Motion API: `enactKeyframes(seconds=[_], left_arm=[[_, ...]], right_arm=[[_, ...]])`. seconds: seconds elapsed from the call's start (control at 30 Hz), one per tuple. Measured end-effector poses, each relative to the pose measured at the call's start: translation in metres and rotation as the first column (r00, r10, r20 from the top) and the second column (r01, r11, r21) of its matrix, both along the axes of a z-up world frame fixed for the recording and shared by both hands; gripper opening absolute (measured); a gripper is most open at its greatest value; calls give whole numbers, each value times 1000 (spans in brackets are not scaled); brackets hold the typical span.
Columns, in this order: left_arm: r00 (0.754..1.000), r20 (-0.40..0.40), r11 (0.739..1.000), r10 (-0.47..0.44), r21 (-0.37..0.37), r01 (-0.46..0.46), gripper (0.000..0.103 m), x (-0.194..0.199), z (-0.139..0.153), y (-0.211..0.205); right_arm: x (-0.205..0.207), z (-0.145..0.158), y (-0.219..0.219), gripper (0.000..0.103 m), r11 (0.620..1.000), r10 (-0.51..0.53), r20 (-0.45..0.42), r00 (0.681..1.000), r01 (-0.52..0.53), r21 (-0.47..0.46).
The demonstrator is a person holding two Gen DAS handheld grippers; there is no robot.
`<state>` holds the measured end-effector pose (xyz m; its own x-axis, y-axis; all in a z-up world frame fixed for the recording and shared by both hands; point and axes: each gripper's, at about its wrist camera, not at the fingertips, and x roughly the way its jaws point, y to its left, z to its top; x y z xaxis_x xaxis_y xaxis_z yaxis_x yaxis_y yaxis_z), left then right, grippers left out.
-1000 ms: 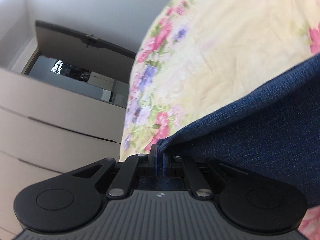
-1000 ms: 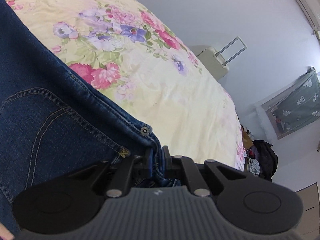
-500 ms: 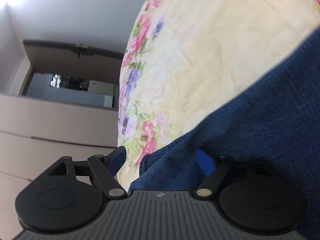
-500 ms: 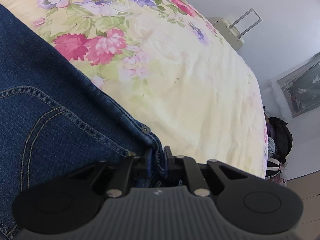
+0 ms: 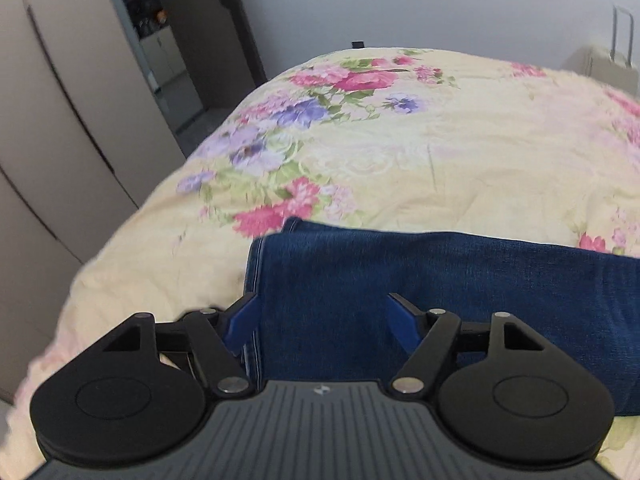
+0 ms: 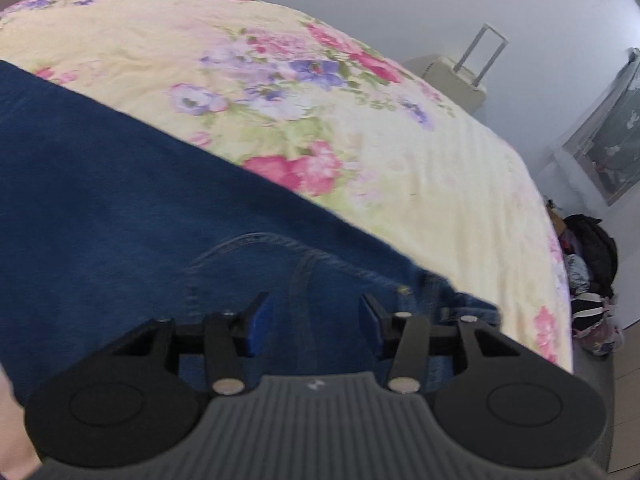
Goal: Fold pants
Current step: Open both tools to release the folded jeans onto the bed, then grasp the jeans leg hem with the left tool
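Dark blue jeans (image 5: 420,280) lie flat on a floral bedspread (image 5: 400,152), folded lengthwise. In the left wrist view their hem end shows at the left. My left gripper (image 5: 322,320) is open just above the denim near that hem, holding nothing. In the right wrist view the jeans (image 6: 120,184) show a back pocket and the waistband at the right. My right gripper (image 6: 314,318) is open above the pocket area, holding nothing.
The bed edge falls away at the left in the left wrist view, beside beige wardrobe doors (image 5: 52,120). A cream suitcase (image 6: 452,76) stands past the bed. A black bag and a clothes pile (image 6: 590,276) lie on the floor at right.
Both grippers have let go of the jeans: the left opened first, then the right. Both have pulled back and levelled out, and the jeans now lie flat on the bed.
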<state>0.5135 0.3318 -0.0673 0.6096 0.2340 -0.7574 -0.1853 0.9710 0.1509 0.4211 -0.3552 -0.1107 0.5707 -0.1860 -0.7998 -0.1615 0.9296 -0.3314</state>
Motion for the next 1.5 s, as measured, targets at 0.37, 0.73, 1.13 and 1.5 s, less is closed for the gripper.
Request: enactKeyframes(seconds=[0.37, 0.73, 1.13, 1.5], left_arm=[[932, 33, 795, 360, -535, -288, 80, -67, -92, 120], [967, 155, 892, 202, -438, -116, 0, -40, -38, 133], [983, 108, 826, 147, -560, -62, 80, -61, -79, 153], [974, 122, 821, 191, -563, -90, 6, -57, -99, 125]], right_arm=[[-50, -23, 66, 44, 985, -113, 40, 993, 107, 133], [-43, -30, 83, 45, 986, -159, 27, 987, 157, 62], [-44, -33, 98, 45, 989, -143, 33, 989, 142, 42], [-50, -34, 100, 50, 992, -123, 39, 992, 123, 12]])
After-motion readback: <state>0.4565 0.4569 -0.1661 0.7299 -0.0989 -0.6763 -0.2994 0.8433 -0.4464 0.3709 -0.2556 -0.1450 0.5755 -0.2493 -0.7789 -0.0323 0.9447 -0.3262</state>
